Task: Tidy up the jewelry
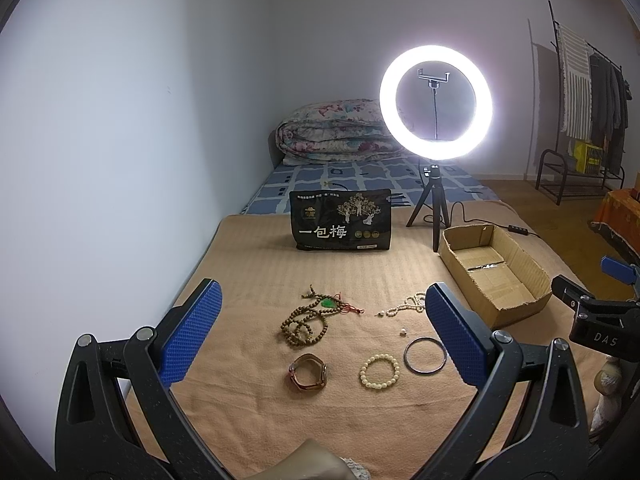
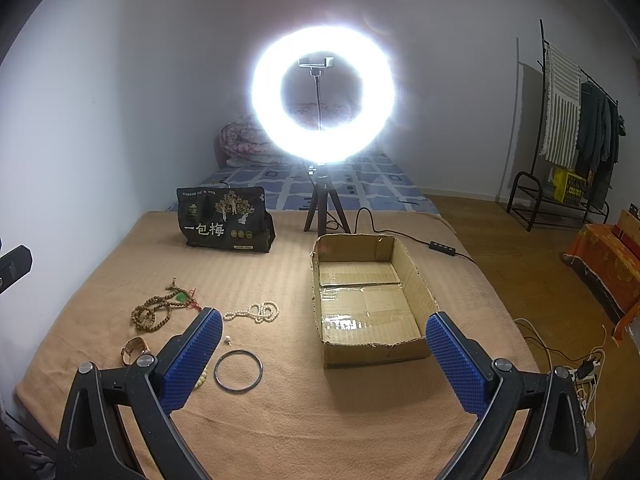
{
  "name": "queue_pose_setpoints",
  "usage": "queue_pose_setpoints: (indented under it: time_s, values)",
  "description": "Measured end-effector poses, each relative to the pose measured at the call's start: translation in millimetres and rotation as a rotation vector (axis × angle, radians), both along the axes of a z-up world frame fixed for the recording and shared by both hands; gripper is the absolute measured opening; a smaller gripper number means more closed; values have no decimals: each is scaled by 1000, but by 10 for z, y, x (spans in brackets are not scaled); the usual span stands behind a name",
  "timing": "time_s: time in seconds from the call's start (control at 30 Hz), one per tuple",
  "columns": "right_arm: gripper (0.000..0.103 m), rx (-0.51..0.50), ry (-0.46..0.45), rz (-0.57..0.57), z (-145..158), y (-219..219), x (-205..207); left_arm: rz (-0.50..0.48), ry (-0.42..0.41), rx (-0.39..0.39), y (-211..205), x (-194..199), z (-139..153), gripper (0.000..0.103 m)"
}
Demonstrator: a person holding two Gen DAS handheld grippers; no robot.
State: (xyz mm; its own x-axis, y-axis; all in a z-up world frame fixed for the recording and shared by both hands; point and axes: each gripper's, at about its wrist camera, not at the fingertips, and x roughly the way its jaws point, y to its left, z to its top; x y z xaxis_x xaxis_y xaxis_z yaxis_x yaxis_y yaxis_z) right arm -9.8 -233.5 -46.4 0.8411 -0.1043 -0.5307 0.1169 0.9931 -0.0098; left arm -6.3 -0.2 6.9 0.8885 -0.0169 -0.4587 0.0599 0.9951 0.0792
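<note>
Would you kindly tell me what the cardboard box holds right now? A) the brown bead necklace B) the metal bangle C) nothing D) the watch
C: the cardboard box shows only its bare taped floor, while all the jewelry lies outside on the blanket.

— Where does the light come from?
— A ring light [image 1: 436, 102] on a tripod; it blooms into white glare, worst in the right wrist view [image 2: 323, 96].
— And the rest?
— The wall [image 1: 140, 100] fades to grey, the corners go black, straight edges bow outward, and the floor [image 2: 520, 260] stays dim. Focus is sharp.
</note>
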Motion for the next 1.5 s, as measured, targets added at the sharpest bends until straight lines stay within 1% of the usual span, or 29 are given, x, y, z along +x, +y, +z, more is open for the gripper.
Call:
queue_pose_setpoints:
  time_s: [0.47,0.93,1.27,1.43,1.5]
  values:
    - [103,0,9,-1,-20,6,16,1,7,1,-25,8,-5,103]
    - [103,6,19,-6,-33,11,27,5,33,0,-21,85,-131,103]
    - [103,0,42,-17,-84,14,111,21,84,1,23,244,-247,103]
    - [103,-25,55,-16,-151,23,164,38,128,-8,128,372,-352,103]
    - [103,-33,65,-7,-193,17,194,41,158,-10,174,444,-414,103]
